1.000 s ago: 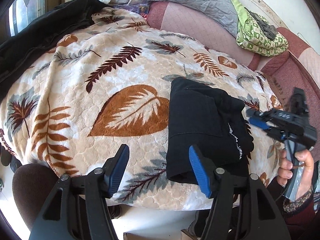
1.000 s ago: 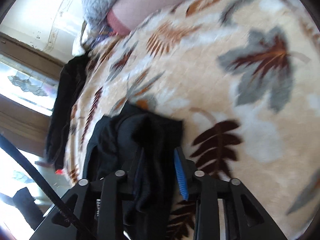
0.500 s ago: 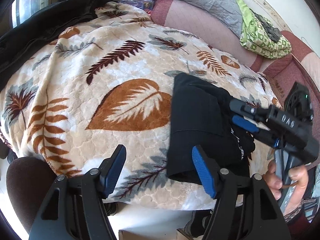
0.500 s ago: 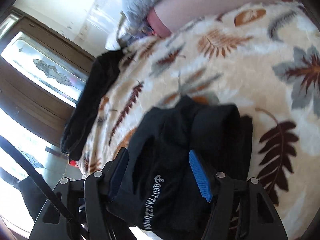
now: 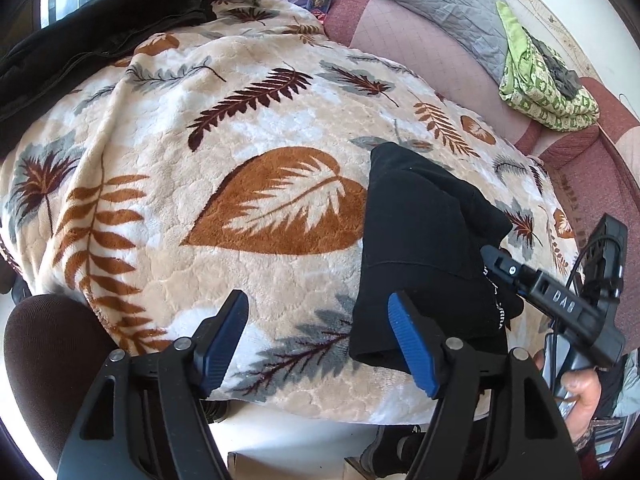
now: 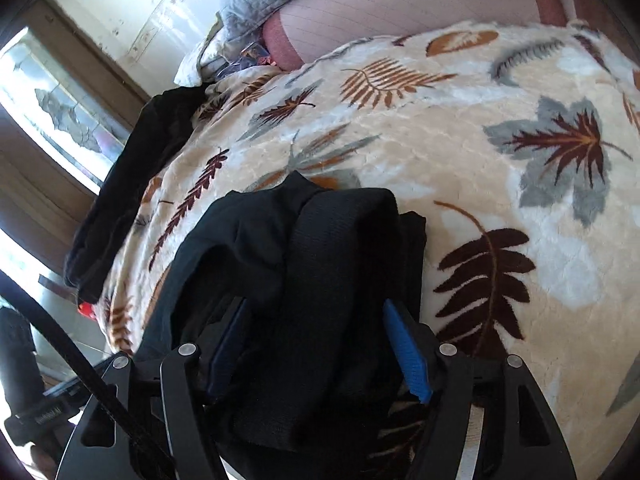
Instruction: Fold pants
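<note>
The black pants (image 5: 420, 240) lie folded into a small bundle near the front edge of the leaf-print blanket (image 5: 240, 128). They also show in the right wrist view (image 6: 304, 248). My left gripper (image 5: 318, 340) is open and empty, just left of the bundle above the blanket's front edge. My right gripper (image 6: 316, 344) is open with its jaws on either side of a thick fold of the pants. It also shows in the left wrist view (image 5: 496, 264) at the bundle's right side.
A dark garment (image 5: 100, 32) lies along the blanket's far left. A grey quilt (image 5: 420, 4) and a green patterned cloth (image 5: 540, 80) rest on the pink sofa back (image 5: 400, 48). A dark brown stool (image 5: 44, 360) stands at the lower left.
My right gripper has opened and moved in over the pants, so its jaws now straddle a fold. My left gripper has barely moved.
</note>
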A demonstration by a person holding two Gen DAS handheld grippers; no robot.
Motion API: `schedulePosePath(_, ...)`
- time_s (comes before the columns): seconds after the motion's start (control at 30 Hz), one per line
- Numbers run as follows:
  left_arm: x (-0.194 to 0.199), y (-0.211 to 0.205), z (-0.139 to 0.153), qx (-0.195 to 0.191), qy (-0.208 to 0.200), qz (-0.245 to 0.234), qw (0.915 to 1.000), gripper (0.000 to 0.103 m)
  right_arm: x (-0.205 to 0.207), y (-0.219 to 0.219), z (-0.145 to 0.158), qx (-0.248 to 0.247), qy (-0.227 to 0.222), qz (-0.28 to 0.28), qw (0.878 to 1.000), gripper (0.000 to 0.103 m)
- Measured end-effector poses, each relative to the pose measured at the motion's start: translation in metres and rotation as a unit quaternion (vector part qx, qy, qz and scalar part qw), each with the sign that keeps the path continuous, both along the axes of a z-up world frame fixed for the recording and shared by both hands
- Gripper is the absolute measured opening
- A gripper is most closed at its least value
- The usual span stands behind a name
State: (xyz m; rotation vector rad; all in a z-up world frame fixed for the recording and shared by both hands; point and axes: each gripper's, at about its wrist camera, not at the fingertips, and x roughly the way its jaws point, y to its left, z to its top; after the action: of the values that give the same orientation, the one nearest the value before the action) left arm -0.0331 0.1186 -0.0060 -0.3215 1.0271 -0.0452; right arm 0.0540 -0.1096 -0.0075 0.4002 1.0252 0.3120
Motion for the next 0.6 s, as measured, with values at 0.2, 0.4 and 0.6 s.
schedulePosePath(0.2, 0.000, 0.000, 0.004, 0.007, -0.001, 0.005, 1.0000, 0.072, -0.008, 0.016, 0.001, -0.059, -0.026, 0.015, 0.998, 0.076)
schedulePosePath(0.4, 0.000, 0.005, 0.006, 0.011, -0.002, 0.021, 0.9997, 0.072, -0.012, 0.013, -0.002, -0.049, -0.039, 0.007, 0.998, 0.076)
schedulePosePath(0.6, 0.005, -0.002, 0.007, 0.038, -0.005, 0.008, 0.9992, 0.075, -0.015, 0.017, -0.002, -0.063, -0.046, 0.011, 0.997, 0.077)
